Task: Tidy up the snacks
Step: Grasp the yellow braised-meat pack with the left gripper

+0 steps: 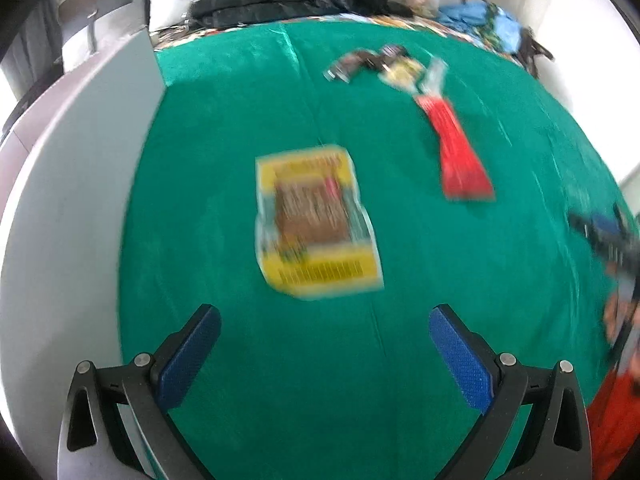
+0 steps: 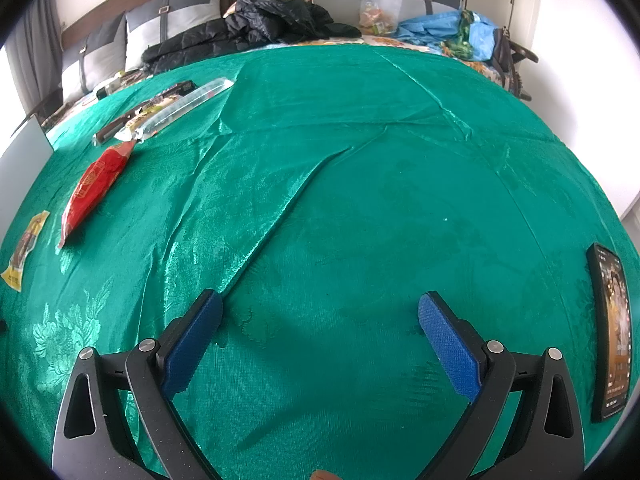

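Note:
A yellow snack packet [image 1: 316, 220] lies flat on the green cloth [image 1: 240, 120], just ahead of my open, empty left gripper [image 1: 324, 320]. A red snack packet [image 1: 460, 148] lies farther right, with a pile of other snack packs [image 1: 384, 66] beyond it. The left wrist view is blurred. In the right wrist view my right gripper [image 2: 320, 312] is open and empty above bare green cloth [image 2: 360, 200]. The red packet [image 2: 96, 188], the yellow packet [image 2: 26, 244] and the long clear and dark packs [image 2: 168, 108] lie far to its left.
A phone [image 2: 612, 332] with a lit screen lies at the cloth's right edge. A black jacket [image 2: 256, 28], a clear bag [image 2: 380, 4] and blue fabric [image 2: 448, 32] sit at the far end by grey cushions. A grey surface [image 1: 72, 200] borders the cloth on the left.

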{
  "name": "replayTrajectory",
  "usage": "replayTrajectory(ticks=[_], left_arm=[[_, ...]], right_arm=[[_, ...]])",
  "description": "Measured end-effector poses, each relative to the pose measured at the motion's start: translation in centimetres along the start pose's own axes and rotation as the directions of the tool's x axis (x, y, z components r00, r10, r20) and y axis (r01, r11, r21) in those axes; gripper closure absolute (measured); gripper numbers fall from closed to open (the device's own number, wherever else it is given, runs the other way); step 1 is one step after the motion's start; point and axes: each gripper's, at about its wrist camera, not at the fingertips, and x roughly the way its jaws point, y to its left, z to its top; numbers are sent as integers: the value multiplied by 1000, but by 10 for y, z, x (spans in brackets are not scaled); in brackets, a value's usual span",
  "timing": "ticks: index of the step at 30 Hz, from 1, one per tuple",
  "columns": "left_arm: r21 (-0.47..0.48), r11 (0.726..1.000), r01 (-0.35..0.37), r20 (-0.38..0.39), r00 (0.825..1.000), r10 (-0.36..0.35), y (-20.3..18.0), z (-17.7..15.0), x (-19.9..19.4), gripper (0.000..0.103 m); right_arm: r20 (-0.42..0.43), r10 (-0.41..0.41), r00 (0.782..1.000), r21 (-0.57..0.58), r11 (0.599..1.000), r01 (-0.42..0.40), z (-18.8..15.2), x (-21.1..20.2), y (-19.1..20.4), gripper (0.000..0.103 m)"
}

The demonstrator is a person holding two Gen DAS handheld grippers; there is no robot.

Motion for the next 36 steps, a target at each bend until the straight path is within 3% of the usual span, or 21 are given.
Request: replayTrajectory(ticks=[4, 8, 9, 10, 11, 12, 15, 22, 27, 29, 31, 33, 36], left_arm=[[-114, 993, -14, -68, 998, 6, 15, 39, 23, 1], [-115, 991, -75, -135, 989, 59, 14, 55, 51, 2], [-78, 990, -114, -128, 986, 104, 7, 55, 52, 9], [-61, 993, -98, -97, 991, 92, 3, 54, 48, 21], [-34, 995, -95, -59, 994, 92, -2, 54, 42, 49], [-12, 996, -83, -61, 995, 82, -7, 53, 37, 58], [20, 997, -77, -60, 995, 79, -8, 45, 24, 59], [-174, 983, 65, 52, 997, -57, 21, -11, -34, 60], [-209, 971, 116, 135, 987, -88, 26, -42, -67, 60], [-202, 972, 116, 159, 984, -84, 20, -55, -75, 60], [-196, 974, 110, 172, 982, -76, 16, -61, -79, 59], [-198, 974, 111, 181, 981, -75, 14, -62, -81, 59], [-215, 968, 131, 185, 979, -91, 15, -61, -84, 59]], right_arm=[[0, 0, 1000, 0, 1000, 0, 0, 0, 0, 3], [1, 0, 1000, 0, 1000, 0, 0, 0, 0, 3], [1, 0, 1000, 0, 1000, 0, 0, 0, 0, 3], [1, 0, 1000, 0, 1000, 0, 0, 0, 0, 3], [1, 0, 1000, 0, 1000, 0, 0, 0, 0, 3], [1, 0, 1000, 0, 1000, 0, 0, 0, 0, 3], [1, 0, 1000, 0, 1000, 0, 0, 0, 0, 3], [2, 0, 1000, 0, 1000, 0, 0, 0, 0, 3], [0, -3, 1000, 2, 1000, 3, 3, 2, 2, 3], [-101, -10, 995, 53, 998, 16, 16, 8, 7, 3], [-190, 148, 971, 158, 980, -119, 38, 11, 23, 4], [-169, 324, 931, 217, 934, -285, 61, 6, 61, 5], [-161, 317, 935, 74, 948, -308, 90, 9, 138, 5]])
